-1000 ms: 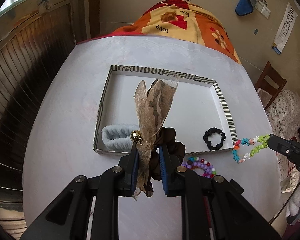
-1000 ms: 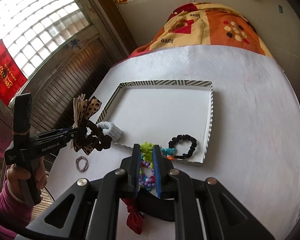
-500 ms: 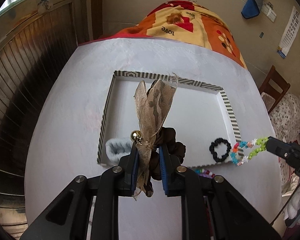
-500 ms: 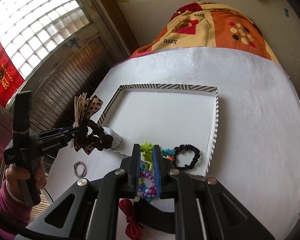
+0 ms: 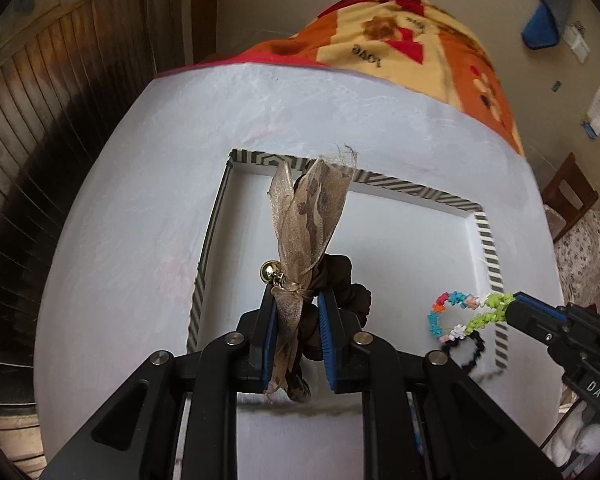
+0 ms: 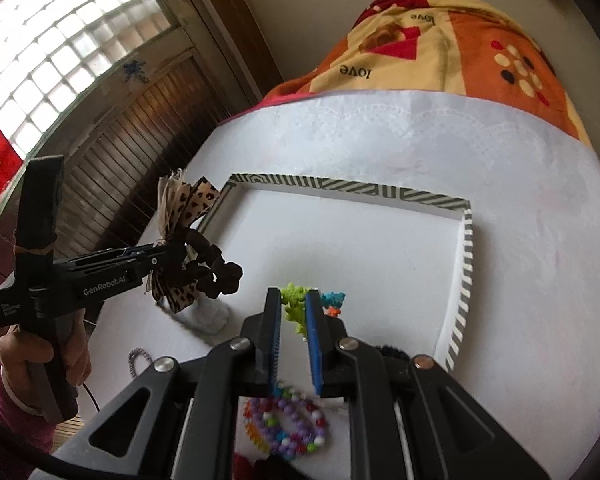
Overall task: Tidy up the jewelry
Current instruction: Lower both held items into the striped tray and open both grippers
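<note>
The tray (image 6: pixel 464 256) sits mid-table (image 6: pixel 540 280). A scrunchie (image 6: pixel 212 276) hangs above its 8 o'clock corner, over a rolled band (image 6: pixel 210 314); a beaded bracelet (image 6: pixel 294 306) hangs above its 6 o'clock edge. Another bracelet (image 6: pixel 288 428) lies outside at 6, a small ring (image 6: pixel 138 360) at 7.

Over the shallow white tray with a striped rim (image 6: pixel 462 264), the right gripper (image 6: pixel 293 312) pinches a bright green and multicoloured beaded bracelet (image 6: pixel 296 300), while the left gripper (image 6: pixel 172 256) grips a dark brown scrunchie with leopard-print ribbon (image 6: pixel 204 264).
</note>
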Demonstrator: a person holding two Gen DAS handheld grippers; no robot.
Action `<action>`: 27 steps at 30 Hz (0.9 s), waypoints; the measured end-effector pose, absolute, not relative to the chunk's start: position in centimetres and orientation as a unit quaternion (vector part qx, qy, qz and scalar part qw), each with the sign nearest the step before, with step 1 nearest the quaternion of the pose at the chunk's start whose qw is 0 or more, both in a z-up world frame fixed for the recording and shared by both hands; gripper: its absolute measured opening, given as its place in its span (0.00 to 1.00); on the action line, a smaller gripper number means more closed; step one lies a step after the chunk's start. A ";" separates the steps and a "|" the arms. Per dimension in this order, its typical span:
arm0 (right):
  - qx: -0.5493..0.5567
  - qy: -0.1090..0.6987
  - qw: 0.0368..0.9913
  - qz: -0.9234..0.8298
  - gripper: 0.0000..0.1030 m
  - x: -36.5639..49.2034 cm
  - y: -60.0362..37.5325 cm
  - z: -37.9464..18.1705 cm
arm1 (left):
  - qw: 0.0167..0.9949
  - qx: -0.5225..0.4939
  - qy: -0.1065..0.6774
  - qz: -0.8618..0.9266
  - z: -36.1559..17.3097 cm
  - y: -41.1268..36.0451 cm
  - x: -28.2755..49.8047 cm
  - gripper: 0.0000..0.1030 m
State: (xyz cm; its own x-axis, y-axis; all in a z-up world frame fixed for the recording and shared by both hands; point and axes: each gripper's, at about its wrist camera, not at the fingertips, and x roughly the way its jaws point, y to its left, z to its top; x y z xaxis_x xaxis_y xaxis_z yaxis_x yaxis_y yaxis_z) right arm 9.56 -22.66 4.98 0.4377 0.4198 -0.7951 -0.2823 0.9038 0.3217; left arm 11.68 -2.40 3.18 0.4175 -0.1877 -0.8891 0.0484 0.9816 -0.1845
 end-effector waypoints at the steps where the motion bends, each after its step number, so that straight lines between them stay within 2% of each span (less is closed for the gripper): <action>1: 0.069 0.492 0.843 0.205 0.12 10.1 -22.7 4.4 | 0.837 -0.068 0.538 -0.067 2.7 -2.4 12.1 0.11; 14: 0.056 0.541 0.832 0.105 0.12 13.0 -27.2 -2.6 | 0.821 -0.074 0.565 -0.036 -1.9 -1.5 13.9 0.11; 16: 0.055 0.542 0.833 0.100 0.12 12.9 -27.3 -3.1 | 0.818 -0.076 0.568 -0.035 -2.0 -1.4 13.9 0.21; 18: 0.061 0.541 0.833 0.099 0.21 12.8 -27.4 -3.3 | 0.816 -0.078 0.572 -0.036 -2.2 -1.3 13.9 0.25; 19: 0.066 0.541 0.833 0.098 0.31 12.8 -27.5 -3.3 | 0.816 -0.077 0.571 -0.035 -2.2 -1.3 13.8 0.29; 20: 0.074 0.540 0.833 0.098 0.35 12.5 -27.6 -3.2 | 0.817 -0.079 0.570 -0.035 -2.1 -1.3 13.6 0.30; 22: 0.080 0.539 0.832 0.102 0.36 12.1 -27.6 -2.9 | 0.817 -0.085 0.569 -0.040 -2.0 -1.3 13.2 0.35; 27: 0.084 0.530 0.836 0.115 0.38 9.9 -27.1 -1.4 | 0.829 -0.071 0.553 -0.041 -0.8 -1.5 11.6 0.35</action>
